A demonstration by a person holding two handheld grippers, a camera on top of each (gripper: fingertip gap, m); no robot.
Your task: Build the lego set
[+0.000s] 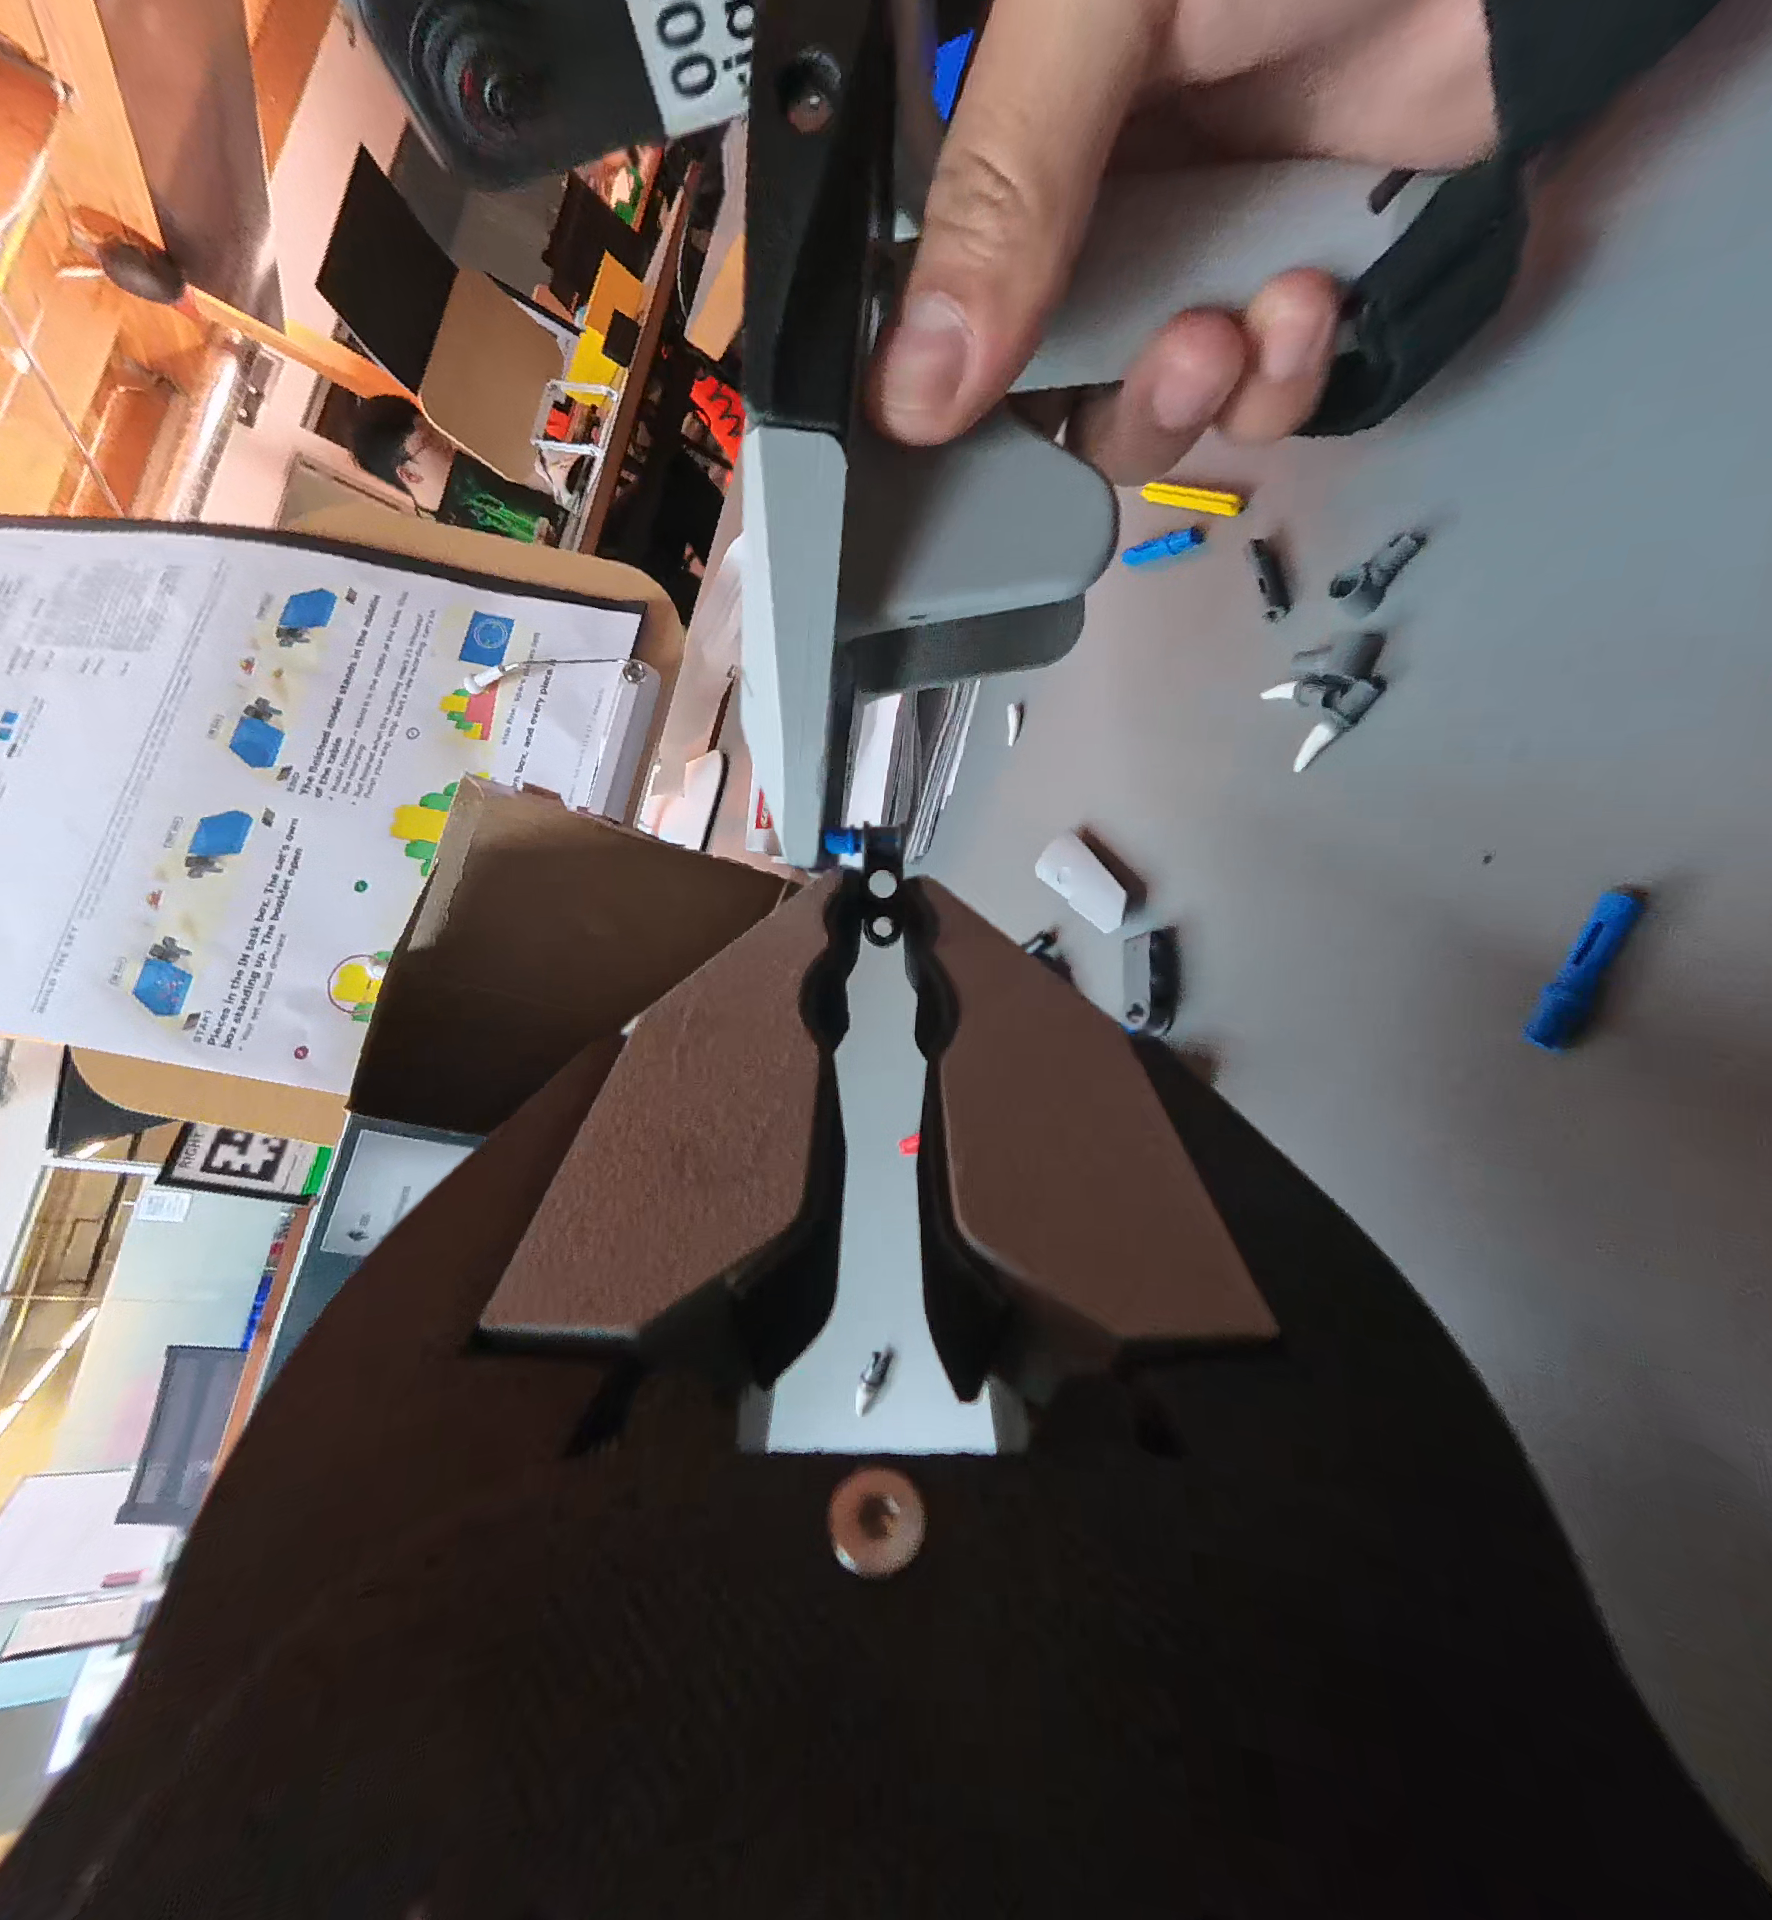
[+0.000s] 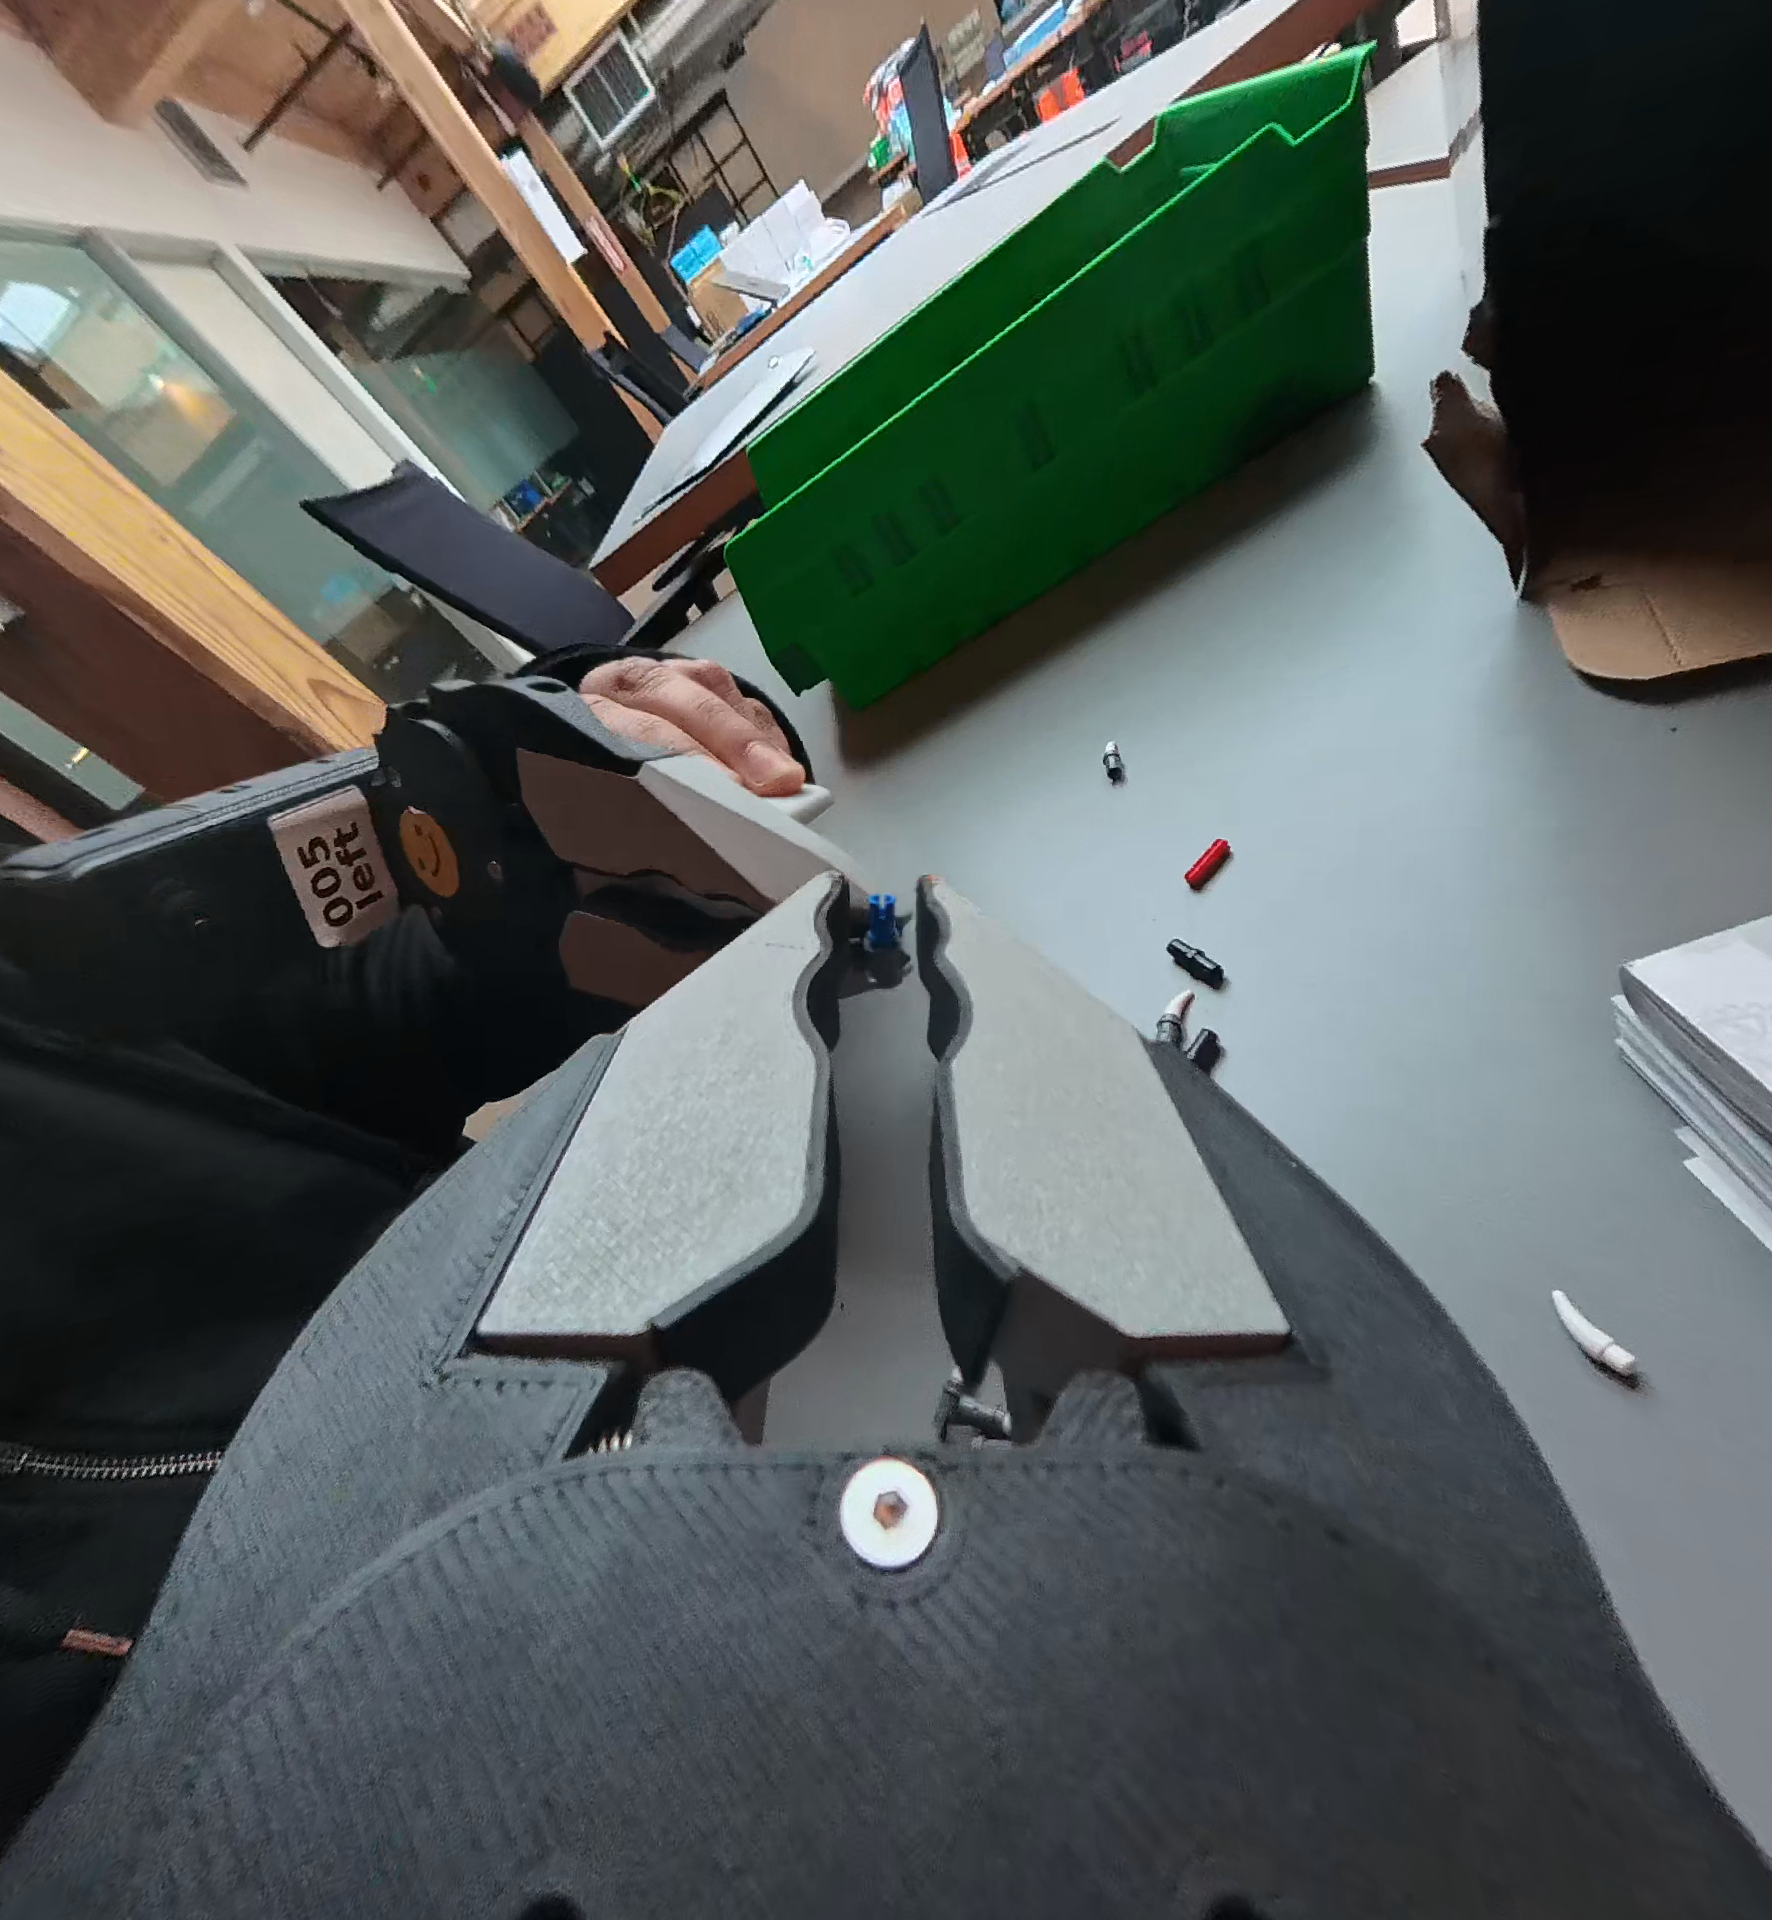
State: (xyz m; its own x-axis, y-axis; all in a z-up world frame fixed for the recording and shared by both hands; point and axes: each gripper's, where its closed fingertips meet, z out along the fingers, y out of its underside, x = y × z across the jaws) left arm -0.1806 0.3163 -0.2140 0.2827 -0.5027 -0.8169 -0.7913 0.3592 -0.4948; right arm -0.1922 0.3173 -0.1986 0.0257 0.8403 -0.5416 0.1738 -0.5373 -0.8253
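Left gripper [image 1: 877,899] fingers pinched on a black beam [image 1: 880,902]; right gripper [image 2: 882,920] fingers closed on a blue pin [image 2: 880,923], above the counter [image 2: 1381,935]; misaligned push could pop either loose.

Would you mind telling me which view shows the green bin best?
The right wrist view: the green bin stands in full beyond the jaws on the grey table, its long side wall and rim plain. The left wrist view shows none of it; only a cardboard box and loose pieces lie there.
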